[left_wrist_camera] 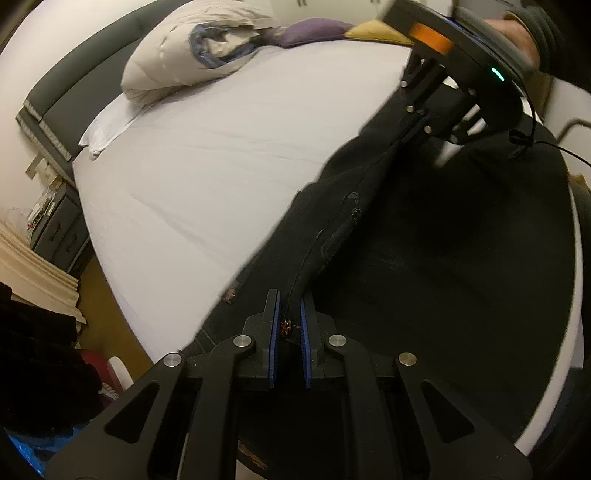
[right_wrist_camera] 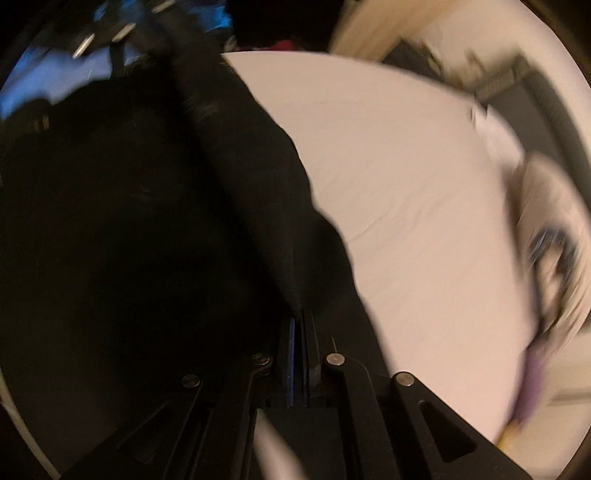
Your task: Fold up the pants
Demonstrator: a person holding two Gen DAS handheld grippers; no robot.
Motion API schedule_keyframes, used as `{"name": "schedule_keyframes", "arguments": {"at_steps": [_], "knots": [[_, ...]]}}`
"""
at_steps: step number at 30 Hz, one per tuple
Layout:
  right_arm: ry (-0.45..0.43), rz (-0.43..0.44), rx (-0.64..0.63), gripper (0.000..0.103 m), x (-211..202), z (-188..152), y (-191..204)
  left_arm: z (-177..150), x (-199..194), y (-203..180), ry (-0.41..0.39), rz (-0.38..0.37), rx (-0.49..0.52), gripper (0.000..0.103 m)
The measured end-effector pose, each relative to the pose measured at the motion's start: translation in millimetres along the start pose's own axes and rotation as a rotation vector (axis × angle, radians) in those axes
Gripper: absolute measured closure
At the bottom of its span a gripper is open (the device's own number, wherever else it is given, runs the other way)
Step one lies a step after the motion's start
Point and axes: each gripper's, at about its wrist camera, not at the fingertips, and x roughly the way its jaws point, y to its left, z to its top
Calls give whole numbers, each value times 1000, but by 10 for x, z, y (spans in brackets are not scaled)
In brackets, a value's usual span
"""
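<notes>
The black pants (left_wrist_camera: 424,258) are spread over the near part of a white bed sheet (left_wrist_camera: 221,166), with a fold of the fabric lifted into a ridge that runs between the two grippers. In the right wrist view the same dark cloth (right_wrist_camera: 147,221) fills the left half of the picture, its edge set against the pale sheet (right_wrist_camera: 406,203); that view is blurred.

Further up the bed a white pillow (left_wrist_camera: 177,62) with a blue-trimmed opening is seen, and beside it a purple cushion (left_wrist_camera: 310,33) and a yellow one (left_wrist_camera: 376,31). A dark padded headboard (left_wrist_camera: 74,77) is set along the left edge of the bed, with a nightstand (left_wrist_camera: 55,218) below it and a stack of pale folded linen (left_wrist_camera: 33,266) near the floor. Nothing is laid across the open sheet beyond the pants.

The left gripper (left_wrist_camera: 289,314) is drawn narrow, its blue pads (left_wrist_camera: 275,332) pressed on the pants at a seam where a small copper rivet is visible. The right gripper (right_wrist_camera: 300,325) is closed almost fully on a pinched fold of the pants; it is also seen from the left wrist (left_wrist_camera: 421,122), carried by a hand (left_wrist_camera: 517,37) in a dark sleeve.
</notes>
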Motion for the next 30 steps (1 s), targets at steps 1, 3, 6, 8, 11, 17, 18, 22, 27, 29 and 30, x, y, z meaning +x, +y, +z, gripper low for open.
{"name": "schedule_keyframes", "arguments": {"at_steps": [1, 3, 6, 8, 11, 17, 18, 22, 27, 29, 30], "knots": [[0, 31, 49, 100, -13, -53, 19, -35, -23, -75, 4, -6, 2, 94], [-12, 93, 150, 100, -59, -159, 49, -107, -52, -188, 14, -12, 6, 94], [-48, 177, 310, 100, -134, -322, 74, -235, -101, -331, 24, -25, -5, 94], [-66, 214, 394, 100, -179, -409, 113, -305, -142, -461, 34, -31, 3, 94], [-79, 264, 494, 100, -214, -511, 146, -400, -196, -629, 50, -41, 14, 94], [-102, 330, 544, 100, -335, -712, 374, -609, -331, -924, 67, -75, 15, 94], [-100, 320, 528, 100, -366, -732, 430, -633, -361, -967, 65, -87, 15, 94], [-59, 214, 383, 100, -490, -783, 717, -736, -450, -1217, 75, -123, 50, 94], [-30, 199, 303, 100, -539, -784, 917, -872, -441, -1366, 117, -148, 83, 94], [-6, 179, 261, 100, -517, -814, 1074, -866, -435, -1404, 124, -166, 83, 94], [3, 170, 249, 100, -496, -792, 1140, -872, -446, -1431, 124, -177, 83, 94]]}}
